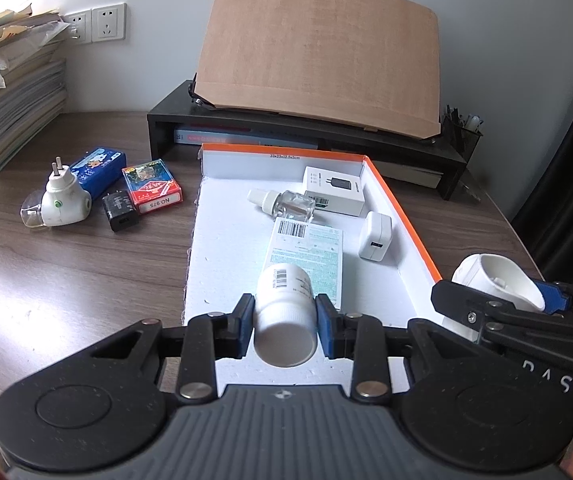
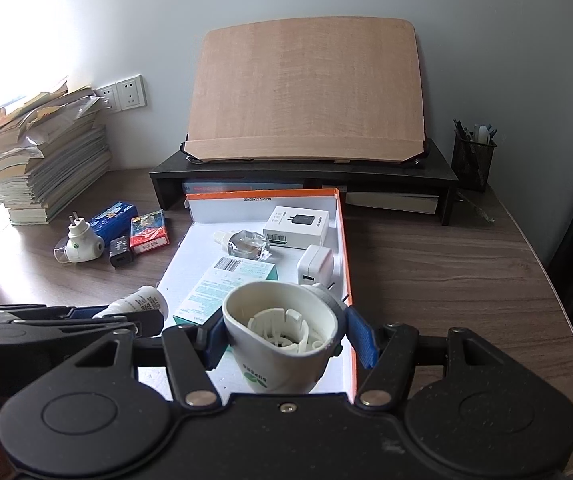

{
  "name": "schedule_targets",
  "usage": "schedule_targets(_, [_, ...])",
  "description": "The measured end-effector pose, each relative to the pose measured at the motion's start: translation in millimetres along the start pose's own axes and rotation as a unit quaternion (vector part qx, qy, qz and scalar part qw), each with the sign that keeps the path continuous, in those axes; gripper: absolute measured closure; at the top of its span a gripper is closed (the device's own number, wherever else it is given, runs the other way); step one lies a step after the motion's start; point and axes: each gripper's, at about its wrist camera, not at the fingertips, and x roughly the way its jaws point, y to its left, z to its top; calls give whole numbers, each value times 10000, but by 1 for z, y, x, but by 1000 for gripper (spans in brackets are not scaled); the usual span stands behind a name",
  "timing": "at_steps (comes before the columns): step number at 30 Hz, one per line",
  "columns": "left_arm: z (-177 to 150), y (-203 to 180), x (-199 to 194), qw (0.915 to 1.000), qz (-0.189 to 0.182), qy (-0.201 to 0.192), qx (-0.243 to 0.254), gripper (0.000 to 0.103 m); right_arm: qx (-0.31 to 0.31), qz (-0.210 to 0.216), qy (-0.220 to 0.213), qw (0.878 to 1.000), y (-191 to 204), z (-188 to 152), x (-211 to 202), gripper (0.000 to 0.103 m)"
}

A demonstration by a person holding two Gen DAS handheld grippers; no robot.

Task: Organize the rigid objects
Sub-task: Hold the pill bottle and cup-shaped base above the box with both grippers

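Note:
My left gripper (image 1: 285, 312) is shut on a white pill bottle (image 1: 284, 320), held lying over the near end of an orange-rimmed white box (image 1: 406, 216). My right gripper (image 2: 286, 336) is shut on a white cup-shaped plug-in device (image 2: 282, 332) above the box's near right corner (image 2: 348, 280). In the box lie a teal carton (image 1: 306, 256), a glass bottle (image 1: 286, 204), a white charger cube (image 1: 374, 240) and a white charger carton (image 1: 334, 190). Left of the box on the desk sit another white plug-in device (image 1: 64, 200), a blue box (image 1: 96, 170), a red card pack (image 1: 152, 186) and a black charger (image 1: 120, 212).
A black monitor stand (image 1: 306, 128) carrying a tilted wooden board (image 1: 318, 48) stands right behind the box. A tall stack of books (image 1: 6, 100) fills the far left corner. A mesh pen holder (image 2: 472, 160) stands at the back right. Bare desk (image 2: 446, 280) lies right of the box.

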Motion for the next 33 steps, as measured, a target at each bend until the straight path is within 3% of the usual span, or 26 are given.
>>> schedule_targets(33, [9,5,7,9999,-46,-73,64,70,21,14,-54,10000,7,9,13,29])
